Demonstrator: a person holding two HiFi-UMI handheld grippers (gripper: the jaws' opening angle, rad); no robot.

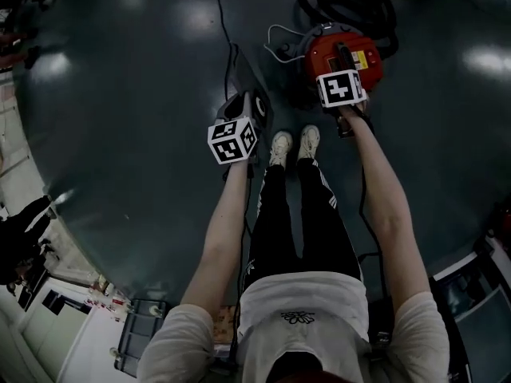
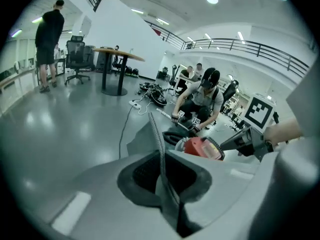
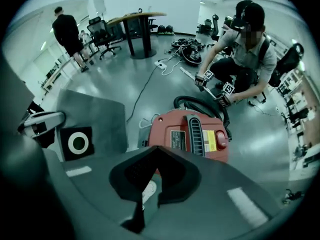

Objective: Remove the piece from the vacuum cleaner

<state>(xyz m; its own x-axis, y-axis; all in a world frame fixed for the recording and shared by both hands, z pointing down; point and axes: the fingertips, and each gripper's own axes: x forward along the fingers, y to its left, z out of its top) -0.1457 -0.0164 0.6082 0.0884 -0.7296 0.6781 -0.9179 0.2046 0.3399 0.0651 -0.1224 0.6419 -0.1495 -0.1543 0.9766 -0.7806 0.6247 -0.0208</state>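
The left tool [image 2: 162, 156] is clamped on the edge of a thin grey bag [image 2: 141, 140], with the sheet pinched flat between its jaws. In the right gripper view the bag's broad face spreads out beside that tool, and a black collar [image 3: 77, 143] with a white ring sits low on it. The right tool [image 3: 152, 171] has its jaws drawn together on nothing; a shoe [image 3: 146, 191] shows through the gap beneath them. This tool hovers just above the red vacuum [image 3: 192, 134], which sits on the floor [image 1: 120, 78] just ahead of the person's feet, with its hose [image 3: 200, 105] coiled behind. The bag is to the vacuum's left, beside it and apart from it.

The piece looks to be already out of the body, so the removal seems near its end. The next move probably calls for carrying the bag clear and laying it down. The grip on that thin edge should stay firm so the sheet does not slip. The right tool is free to steady the vacuum.
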